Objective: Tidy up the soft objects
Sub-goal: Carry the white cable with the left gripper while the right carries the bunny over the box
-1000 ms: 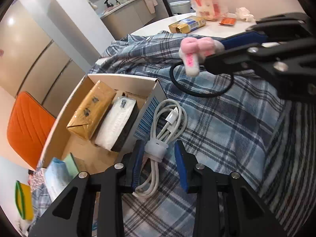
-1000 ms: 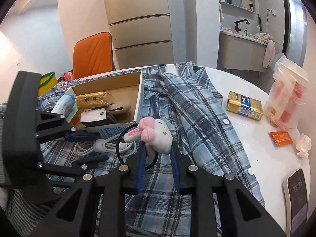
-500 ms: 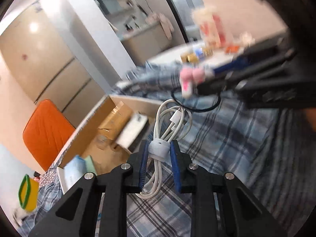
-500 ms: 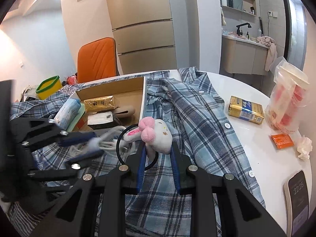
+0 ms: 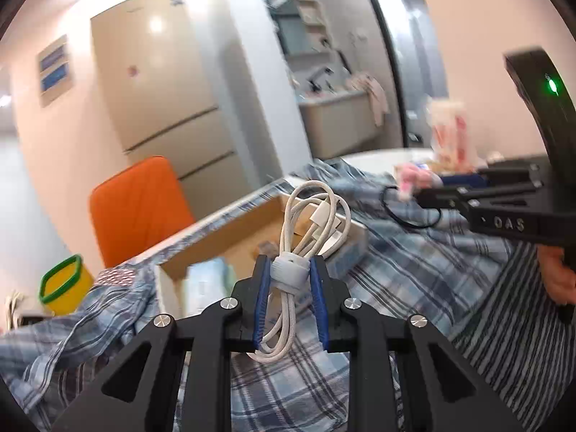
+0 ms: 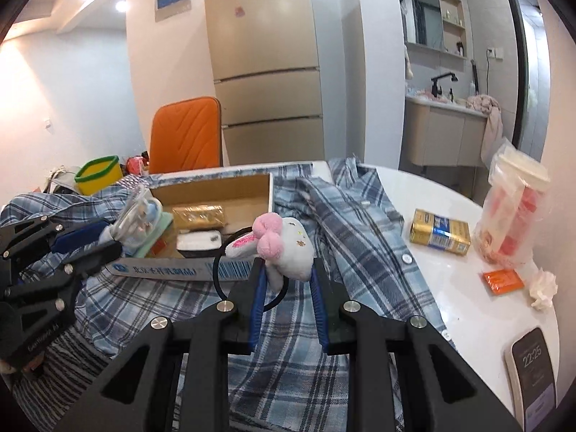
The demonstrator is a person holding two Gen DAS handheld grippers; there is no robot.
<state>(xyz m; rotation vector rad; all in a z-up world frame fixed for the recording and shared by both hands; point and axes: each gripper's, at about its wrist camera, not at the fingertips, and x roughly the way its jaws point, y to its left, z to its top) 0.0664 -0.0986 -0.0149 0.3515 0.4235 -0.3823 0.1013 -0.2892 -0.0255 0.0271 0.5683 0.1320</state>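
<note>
Two soft items are held clear of the white table (image 6: 450, 194) and none of the lifted things is yet stowed. Largest of all, a plaid shirt (image 6: 345, 223) is spread unfolded across the table, so that piece of the tidying appears undone. At about ten o'clock from the right gripper (image 6: 288, 280) an open cardboard box (image 6: 216, 187) is seen on the shirt, already holding a gold packet (image 6: 198, 216) and a few other packs — the likely place for the rest. A second gold pack (image 6: 439, 234), a phone (image 6: 532, 370) and a tissue (image 6: 543, 284) are left on bare tabletop between two and four o'clock.

The left gripper (image 5: 289, 277) is pitched gently downward over the box edge, its jaws clamped on the band of a coiled white cable (image 5: 309, 223), which hangs free of the cloth. The right gripper is tilted down likewise, its jaws closed on a plush bunny hair tie (image 6: 284, 244), the black elastic loop dangling at nine o'clock. Both items are judged ready to be carried to the box — nothing is released yet.
</note>
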